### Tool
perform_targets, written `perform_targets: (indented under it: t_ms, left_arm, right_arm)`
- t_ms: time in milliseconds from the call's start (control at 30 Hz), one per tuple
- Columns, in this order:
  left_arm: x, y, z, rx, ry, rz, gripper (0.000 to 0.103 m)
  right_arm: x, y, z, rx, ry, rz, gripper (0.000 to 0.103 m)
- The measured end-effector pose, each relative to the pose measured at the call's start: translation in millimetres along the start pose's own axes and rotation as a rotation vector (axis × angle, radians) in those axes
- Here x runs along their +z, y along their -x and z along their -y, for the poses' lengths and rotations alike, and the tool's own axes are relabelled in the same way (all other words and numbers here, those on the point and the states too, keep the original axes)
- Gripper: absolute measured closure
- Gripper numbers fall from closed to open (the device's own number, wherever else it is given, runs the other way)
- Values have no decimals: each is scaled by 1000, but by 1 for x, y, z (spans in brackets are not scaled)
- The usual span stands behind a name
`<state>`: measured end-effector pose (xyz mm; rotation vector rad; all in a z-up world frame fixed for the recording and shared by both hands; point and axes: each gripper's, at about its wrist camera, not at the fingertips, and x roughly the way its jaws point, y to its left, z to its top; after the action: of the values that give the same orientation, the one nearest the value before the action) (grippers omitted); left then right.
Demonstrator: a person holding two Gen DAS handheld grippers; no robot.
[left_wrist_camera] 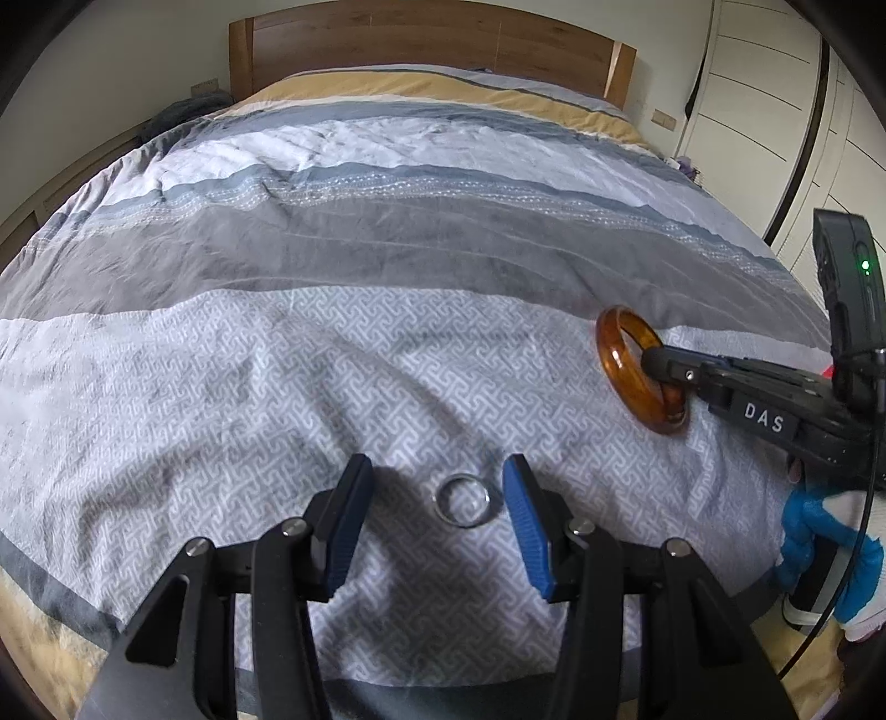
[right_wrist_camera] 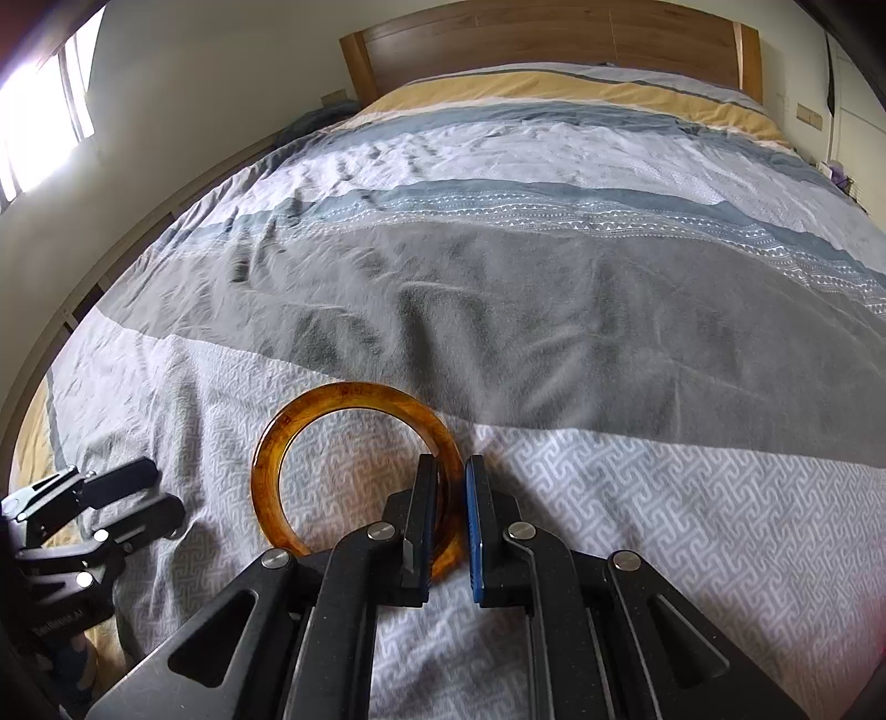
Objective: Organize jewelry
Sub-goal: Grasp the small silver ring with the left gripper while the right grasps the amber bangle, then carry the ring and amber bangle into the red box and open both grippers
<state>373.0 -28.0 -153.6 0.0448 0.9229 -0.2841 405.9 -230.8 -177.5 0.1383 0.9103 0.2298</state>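
Note:
A small silver ring (left_wrist_camera: 464, 503) lies flat on the patterned bedspread, between the open fingers of my left gripper (left_wrist_camera: 437, 471), close to the right finger. An amber bangle (left_wrist_camera: 637, 368) stands tilted to the right of it. My right gripper (right_wrist_camera: 451, 471) is shut on the bangle's (right_wrist_camera: 288, 437) right rim, one finger inside the loop and one outside. The right gripper also shows in the left wrist view (left_wrist_camera: 659, 363), and the left gripper shows at the left edge of the right wrist view (right_wrist_camera: 149, 493).
The bedspread (left_wrist_camera: 332, 266) covers a wide bed with grey, white and blue bands. A wooden headboard (left_wrist_camera: 432, 39) stands at the far end. White wardrobe doors (left_wrist_camera: 775, 111) are on the right. A gloved hand (left_wrist_camera: 825, 537) holds the right gripper.

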Motion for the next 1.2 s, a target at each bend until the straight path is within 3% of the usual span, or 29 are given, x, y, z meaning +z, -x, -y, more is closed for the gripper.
perform_targets:
  t_ms: [100,133,200,467,700,900,1200]
  left_arm:
    - [-4,-1,6,3,-25,-4,61]
    - [-5,-2,8,6,-30,-5,75]
    - [-6,-4,9,-3,-31,-19,84]
    - [-12,8,13,19,-27,1,84]
    - [-7,38,37,12,-52,25,84]
    - [0,65,78,-43,-85,51,84]
    - [3,92,175,-171,-164,80,84]
  right_arm:
    - [-3,7,0,-1,-3,4,94]
    - [-4,9,1,-1,-6,5,94]
    - [-6,14,2,-1,-13,8,94]
    - [-14,43,7,11,-49,33,94]
    - [-21,92,16,6,-79,79,94]
    - [-33,145,41,-35,-120,121,94]
    - [-68,221,107,-154,-183,161,94]
